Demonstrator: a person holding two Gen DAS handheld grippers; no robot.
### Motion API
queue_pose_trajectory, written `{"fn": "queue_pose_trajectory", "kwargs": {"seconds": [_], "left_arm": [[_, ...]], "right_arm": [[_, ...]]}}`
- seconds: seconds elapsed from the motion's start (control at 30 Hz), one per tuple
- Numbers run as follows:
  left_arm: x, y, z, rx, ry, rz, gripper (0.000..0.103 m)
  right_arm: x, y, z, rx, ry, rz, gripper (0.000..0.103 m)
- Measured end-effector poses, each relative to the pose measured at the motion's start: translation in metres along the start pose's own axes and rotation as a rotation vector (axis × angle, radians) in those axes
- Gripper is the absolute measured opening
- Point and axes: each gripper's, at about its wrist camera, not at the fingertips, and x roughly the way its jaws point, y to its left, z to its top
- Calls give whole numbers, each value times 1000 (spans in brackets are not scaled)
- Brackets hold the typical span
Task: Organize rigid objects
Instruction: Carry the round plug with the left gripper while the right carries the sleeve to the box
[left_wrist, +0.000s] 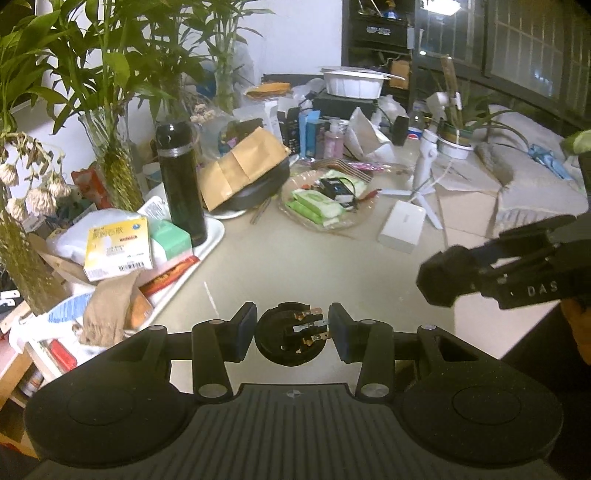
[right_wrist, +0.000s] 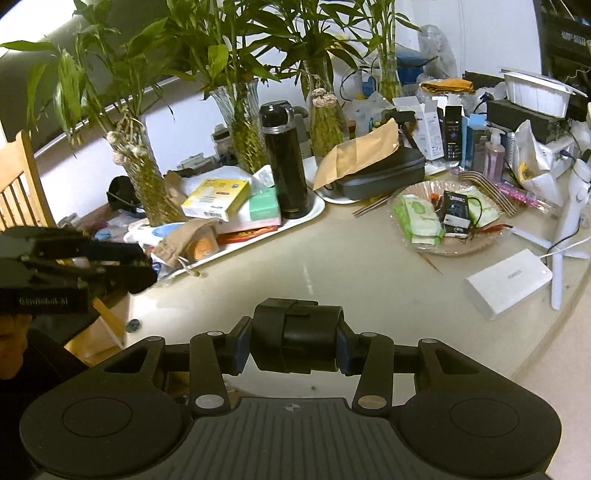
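My left gripper (left_wrist: 293, 332) is shut on a round black plug (left_wrist: 282, 341) with brass prongs pointing right, held above the pale table (left_wrist: 295, 258). My right gripper (right_wrist: 294, 345) is shut on a blocky black adapter (right_wrist: 295, 328), also held over the table near its front edge. In the left wrist view the adapter (left_wrist: 445, 275) shows at the right, level with my left fingers. From the right wrist camera, the left gripper (right_wrist: 138, 271) sits at the far left, the plug dark and hard to make out at its tips.
A white tray (right_wrist: 317, 206) carries a black flask (right_wrist: 286, 162), medicine boxes and a brown pouch. A glass plate (right_wrist: 465, 247) holds green packets and a small black device. A white power bank (right_wrist: 508, 282), a white tripod (right_wrist: 569, 221), plant vases and a wooden chair (right_wrist: 22, 192) stand around.
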Motion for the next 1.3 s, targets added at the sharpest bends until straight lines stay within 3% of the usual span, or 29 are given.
{"fn": "queue_pose_trajectory", "kwargs": {"seconds": [0.3,0.43,0.5,0.57,1.0,1.3], "left_arm": [[-4,-16,-17,2,53,-63,42],[3,-20,-24,-25,82,-130,43],[6,-21,-27,-41,87,-156,48],[6,-22,-30,-58,89,-166,63],[-9,-24,-49,-87,147,-3,65],[-15,-17,-61,-144,158,25,65]], "right_arm": [[-15,9,-6,-4,-3,24,48],[-18,12,-10,-9,2,24,48],[-20,14,-12,-13,6,23,48],[-21,15,-15,-11,11,21,48],[-22,20,-40,8,59,32,48],[-15,33,-45,-2,83,50,48]]}}
